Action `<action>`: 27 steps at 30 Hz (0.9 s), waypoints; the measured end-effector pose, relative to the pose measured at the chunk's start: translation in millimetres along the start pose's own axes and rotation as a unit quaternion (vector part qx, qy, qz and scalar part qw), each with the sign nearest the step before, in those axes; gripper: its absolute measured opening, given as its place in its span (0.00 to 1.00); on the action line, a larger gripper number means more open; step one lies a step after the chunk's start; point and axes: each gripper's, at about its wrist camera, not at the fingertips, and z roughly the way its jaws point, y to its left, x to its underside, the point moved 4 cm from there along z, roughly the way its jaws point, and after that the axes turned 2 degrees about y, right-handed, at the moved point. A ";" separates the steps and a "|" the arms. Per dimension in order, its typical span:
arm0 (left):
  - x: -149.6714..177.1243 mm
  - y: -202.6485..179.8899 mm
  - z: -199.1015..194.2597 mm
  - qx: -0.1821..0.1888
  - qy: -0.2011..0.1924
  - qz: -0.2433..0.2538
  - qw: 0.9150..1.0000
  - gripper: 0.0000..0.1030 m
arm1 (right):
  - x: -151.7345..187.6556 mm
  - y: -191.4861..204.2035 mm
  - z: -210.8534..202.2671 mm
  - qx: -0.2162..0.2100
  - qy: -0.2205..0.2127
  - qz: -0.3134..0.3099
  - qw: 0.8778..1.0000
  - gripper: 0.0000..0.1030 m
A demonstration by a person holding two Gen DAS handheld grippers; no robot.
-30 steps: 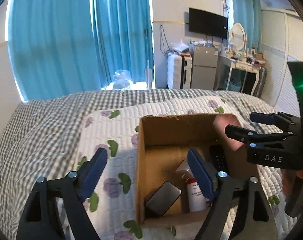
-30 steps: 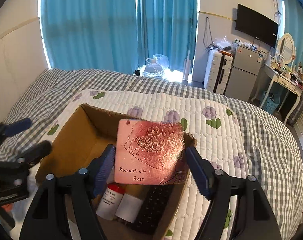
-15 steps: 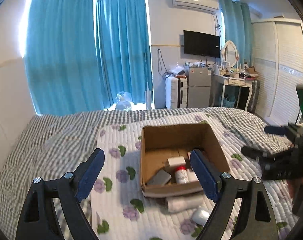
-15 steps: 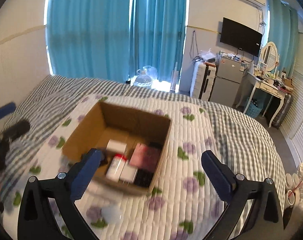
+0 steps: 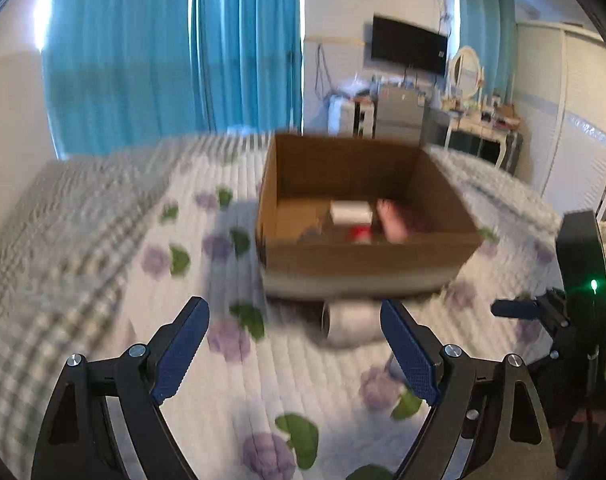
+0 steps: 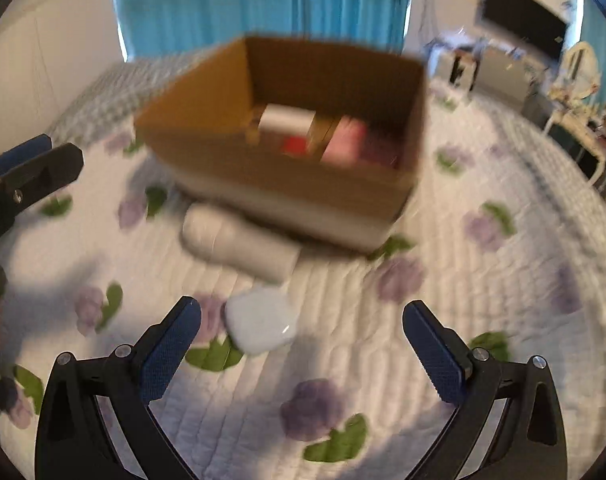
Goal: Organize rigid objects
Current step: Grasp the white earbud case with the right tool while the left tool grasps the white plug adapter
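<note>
1. While both views are blurred, we see our left claw [image 5: 295, 354] spread wide with nothing between its fingers, low over the quilt [image 5: 223, 380] on the bed.
2. Our right claw [image 6: 303, 354] is likewise wide open and empty, above the same quilt.
3. Ahead of both sits the box [image 6: 287, 168], open at the top, on the quilt.
4. Inside it we make out a white carton [image 6: 288, 120], a red cap [image 6: 295, 146] and a pink item [image 6: 345, 146]; what else lies there is too blurred to tell.
5. A pale cylinder [image 6: 239, 240] lies on its side on the quilt, just beside the box's near wall; the left view shows it between that claw's fingertips but farther off [image 5: 349, 320].
6. A small white case [image 6: 261, 322] rests on the quilt near the right claw's left finger, apart from it.
7. Each claw shows at the edge of the other's view.
</note>
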 end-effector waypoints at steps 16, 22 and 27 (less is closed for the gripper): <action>25.0 -3.9 23.2 -0.031 0.077 0.013 0.996 0.87 | 17.4 7.4 39.2 -0.022 0.055 -0.010 0.998 0.52; 12.2 -29.4 33.0 -0.030 0.101 0.017 0.994 0.87 | 13.3 -32.1 1.2 0.021 0.009 0.020 1.000 0.52; -4.9 -41.5 63.5 -0.026 0.114 -0.062 0.991 0.87 | -10.2 -66.9 -20.7 0.029 -0.019 0.064 0.997 0.52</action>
